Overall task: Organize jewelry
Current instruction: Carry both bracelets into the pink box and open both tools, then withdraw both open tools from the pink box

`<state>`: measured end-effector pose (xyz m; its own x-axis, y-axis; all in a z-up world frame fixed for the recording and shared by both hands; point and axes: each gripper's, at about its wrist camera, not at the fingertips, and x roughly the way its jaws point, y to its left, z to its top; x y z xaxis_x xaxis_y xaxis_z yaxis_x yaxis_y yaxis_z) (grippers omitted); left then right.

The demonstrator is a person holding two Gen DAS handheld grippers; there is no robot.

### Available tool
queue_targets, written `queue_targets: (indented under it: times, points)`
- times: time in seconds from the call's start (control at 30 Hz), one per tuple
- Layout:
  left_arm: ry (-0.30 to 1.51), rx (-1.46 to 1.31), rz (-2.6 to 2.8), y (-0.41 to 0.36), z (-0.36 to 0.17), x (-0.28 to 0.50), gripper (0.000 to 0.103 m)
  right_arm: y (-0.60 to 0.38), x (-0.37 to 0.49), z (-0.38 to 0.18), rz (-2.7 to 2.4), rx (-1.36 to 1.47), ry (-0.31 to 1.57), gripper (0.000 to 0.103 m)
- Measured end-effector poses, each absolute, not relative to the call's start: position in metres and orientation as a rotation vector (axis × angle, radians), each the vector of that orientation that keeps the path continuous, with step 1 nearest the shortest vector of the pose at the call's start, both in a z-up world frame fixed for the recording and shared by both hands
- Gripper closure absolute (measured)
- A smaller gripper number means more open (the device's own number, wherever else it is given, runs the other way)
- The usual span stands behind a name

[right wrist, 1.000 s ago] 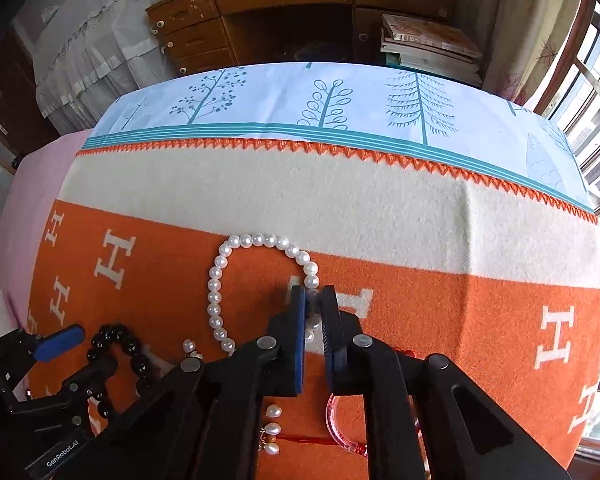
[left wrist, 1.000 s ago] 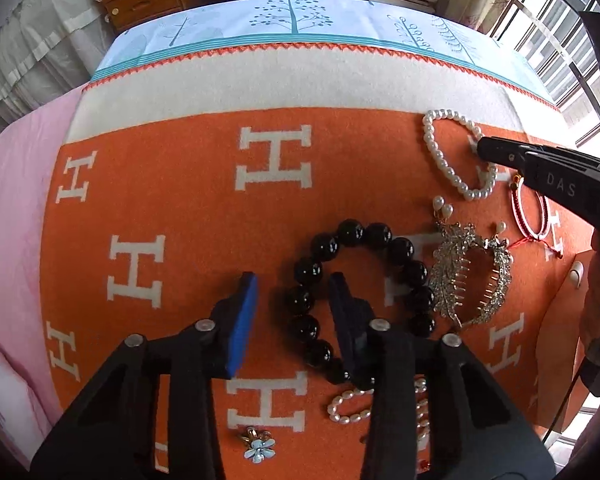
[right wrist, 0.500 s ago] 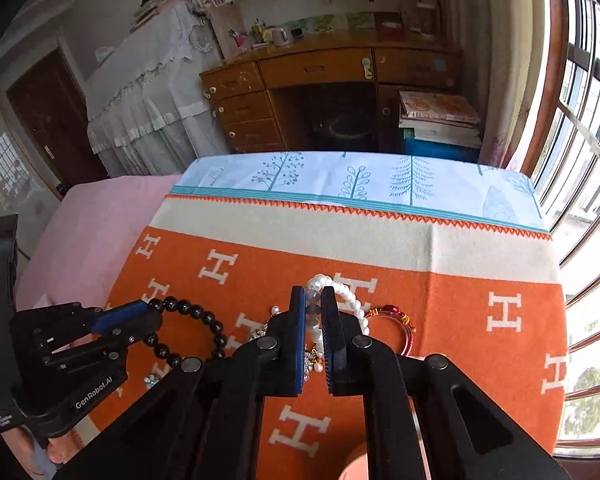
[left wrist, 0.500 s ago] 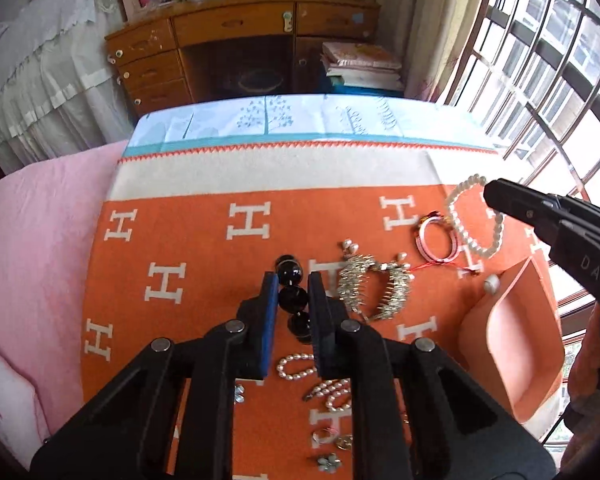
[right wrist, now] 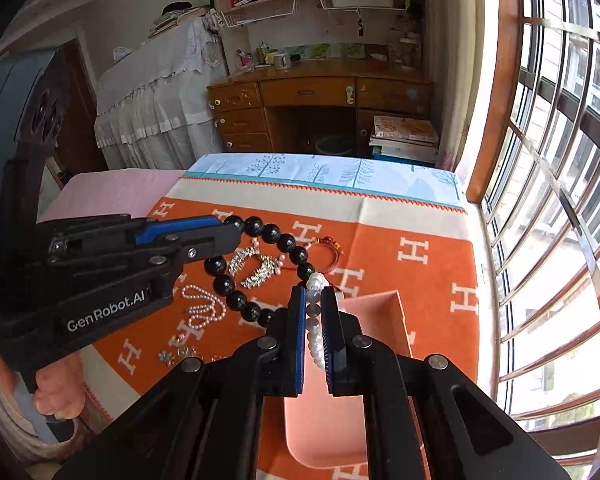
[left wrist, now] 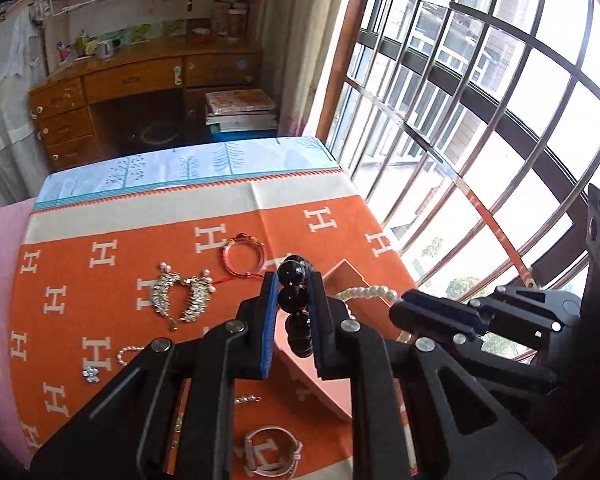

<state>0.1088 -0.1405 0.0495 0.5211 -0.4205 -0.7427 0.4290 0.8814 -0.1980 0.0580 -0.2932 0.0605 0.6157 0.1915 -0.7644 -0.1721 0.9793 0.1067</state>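
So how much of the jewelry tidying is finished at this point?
Little looks finished: what shows of the pink tray holds nothing. In hand: the left gripper grips the black bead bracelet, and the right gripper grips the white pearl bracelet, both lifted by the tray. Left on the orange blanket: the red bangle, silver comb, small pearl strands, a flower charm and other small pieces.
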Motion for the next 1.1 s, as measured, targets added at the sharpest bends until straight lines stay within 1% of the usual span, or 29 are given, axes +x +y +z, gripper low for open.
queue_targets:
  times: [0.13, 0.33, 0.5, 0.63, 0.7, 0.73, 0.77, 0.8, 0.83, 0.87, 0.9, 1.1]
  points:
    - [0.938, 0.038, -0.548, -0.174, 0.026, 0.102, 0.091, -0.322, 0.029, 0.029, 0.179, 0.085, 0.927, 0.096]
    - [1.017, 0.055, -0.576, -0.196, -0.019, 0.111, 0.091, -0.343, -0.001, -0.013, 0.167, 0.195, 0.958, 0.096]
    - [1.069, 0.072, -0.568, -0.201, -0.049, 0.120, 0.091, -0.348, 0.001, -0.049, 0.169, 0.280, 0.980, 0.096]
    - [1.070, 0.084, -0.562, -0.201, -0.063, 0.120, 0.090, -0.343, 0.017, -0.070, 0.103, 0.260, 0.970, 0.095]
    - [1.079, 0.079, -0.563, -0.199, -0.064, 0.120, 0.089, -0.345, 0.018, -0.079, 0.076, 0.265, 0.975, 0.093]
    - [1.088, 0.076, -0.565, -0.199, -0.066, 0.120, 0.085, -0.346, 0.019, -0.083, 0.066, 0.270, 0.978, 0.090]
    - [1.094, 0.078, -0.565, -0.199, -0.067, 0.120, 0.078, -0.346, 0.024, -0.088, 0.054, 0.270, 0.982, 0.085]
    - [1.097, 0.085, -0.559, -0.198, -0.068, 0.119, 0.073, -0.347, 0.023, -0.092, 0.036, 0.264, 0.987, 0.082]
    - [1.095, 0.097, -0.551, -0.198, -0.069, 0.118, 0.066, -0.348, 0.024, -0.097, 0.021, 0.260, 0.987, 0.076]
    - [1.088, 0.102, -0.549, -0.197, -0.068, 0.117, 0.063, -0.348, 0.024, -0.101, 0.009, 0.260, 0.982, 0.072]
    - [1.082, 0.105, -0.549, -0.197, -0.067, 0.115, 0.061, -0.350, 0.023, -0.103, 0.006, 0.263, 0.977, 0.071]
    - [1.057, 0.139, -0.558, -0.195, -0.061, 0.099, 0.059, -0.347, 0.007, -0.101, 0.018, 0.257, 0.946, 0.071]
